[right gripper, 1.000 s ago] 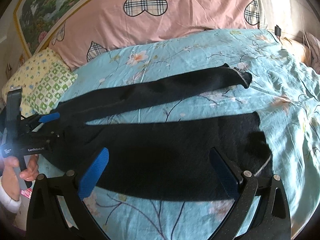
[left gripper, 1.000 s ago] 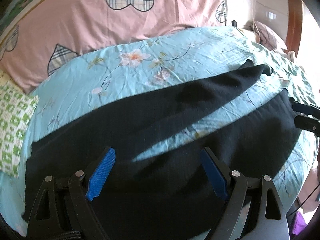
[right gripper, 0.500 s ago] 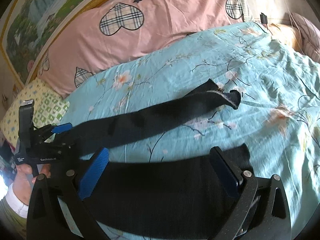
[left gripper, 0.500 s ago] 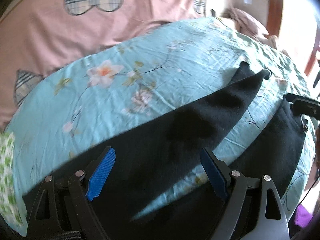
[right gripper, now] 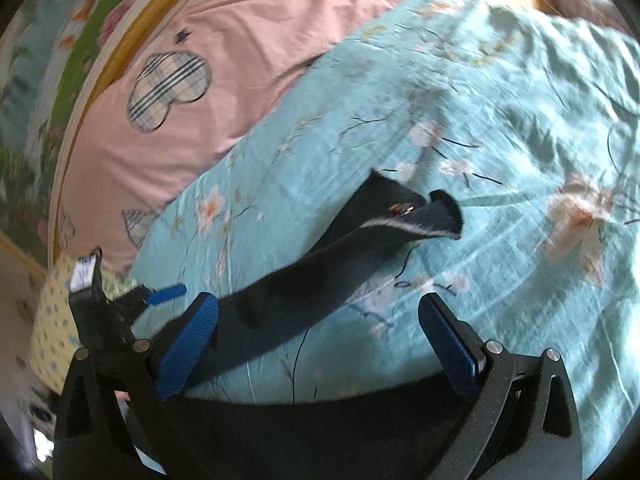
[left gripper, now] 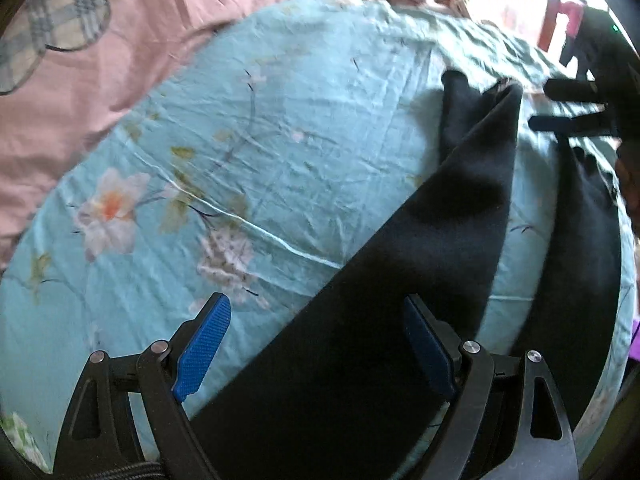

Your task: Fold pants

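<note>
1. The black pants (left gripper: 436, 248) lie spread on a bed under a light blue floral bedspread (left gripper: 240, 152), with the two legs parted and a wedge of bedspread showing between them.
2. In the right wrist view the farther leg (right gripper: 320, 276) runs as a dark band from lower left to its cuff (right gripper: 424, 216), which is curled over and shows a pale edge. The nearer leg (right gripper: 320, 420) fills the bottom of that view as a broad dark strip.
3. In the left wrist view the same farther leg rises diagonally from the bottom centre to its folded cuff at upper right, and the other leg (left gripper: 580, 260) lies along the right edge.
4. The left hand-held gripper (left gripper: 316, 344) is released, its blue-padded fingers (left gripper: 202, 350) spread wide. The pants leg passes under the gap between them, nearer the right finger. Whether the cloth touches either pad cannot be told.
5. The right hand-held gripper (right gripper: 320, 344) is likewise spread apart and grasping nothing, hovering over the strip of bedspread between the two legs.
6. Each gripper shows in the other's view: the right one at the upper right of the left wrist view, near the cuff ends, and the left one at the lower left of the right wrist view, near the waist end.
7. A pink pillow (right gripper: 224, 60) with plaid heart patches lies along the far side of the bedspread.
8. A yellow-green patterned cushion (right gripper: 52, 320) sits at the left edge in the right wrist view, behind the left gripper.
</note>
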Motion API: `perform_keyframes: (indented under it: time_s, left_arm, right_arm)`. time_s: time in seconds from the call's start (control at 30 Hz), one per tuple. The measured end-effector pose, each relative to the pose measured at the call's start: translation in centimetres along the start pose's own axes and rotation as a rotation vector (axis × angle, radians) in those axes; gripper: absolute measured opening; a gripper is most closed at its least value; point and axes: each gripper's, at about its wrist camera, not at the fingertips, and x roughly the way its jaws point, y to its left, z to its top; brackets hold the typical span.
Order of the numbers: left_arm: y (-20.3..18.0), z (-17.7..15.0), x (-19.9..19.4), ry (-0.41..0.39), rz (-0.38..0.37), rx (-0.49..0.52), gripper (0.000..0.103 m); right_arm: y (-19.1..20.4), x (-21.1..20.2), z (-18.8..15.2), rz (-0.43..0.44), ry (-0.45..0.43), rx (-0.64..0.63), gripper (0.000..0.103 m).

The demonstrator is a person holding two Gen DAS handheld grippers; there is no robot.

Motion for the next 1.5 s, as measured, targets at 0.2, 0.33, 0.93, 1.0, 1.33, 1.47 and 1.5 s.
perform_keyframes:
  time_s: [0.2,0.33,0.93,1.0,1.33,1.47,1.5]
  left_arm:
    - [0.7,0.3,2.3,0.069,-0.089,0.044,0.084]
    - [0.1,0.1,1.9,0.077,-0.162,0.045,0.044]
    - [-7.5,-6.1,-10.2,-0.122,-0.023,-0.022,0.004]
    - [-8.7,-7.3,-11.2,-0.130,-0.020,-0.042,0.004]
    - [-12.6,-10.8,-12.1,-0.156,-0.015,-0.142,0.004]
    - [-14.5,-11.7,-12.0,-0.159,0.001,-0.125,0.004]
    - [-14.9,-11.8,-11.9,-0.157,-0.002,-0.122,0.004]
  right_arm:
    - [-2.5,1.6,1.7,0.029,0.007,0.169,0.099]
    - [-3.1,2.3,2.2,0.035,-0.007,0.195,0.052]
    - [-2.8,-1.4,0.0,0.090,-0.046,0.102,0.012]
    - [-2.3,-2.2,-0.4,0.104,-0.042,0.086,0.012]
    - [-1.6,-5.2,-3.4,0.101,-0.016,0.026,0.012]
    - [-2.6,-6.1,-5.4,0.057,-0.007,0.009,0.012]
    - [-2.8,-6.3,-5.7,0.053,-0.006,0.012,0.012]
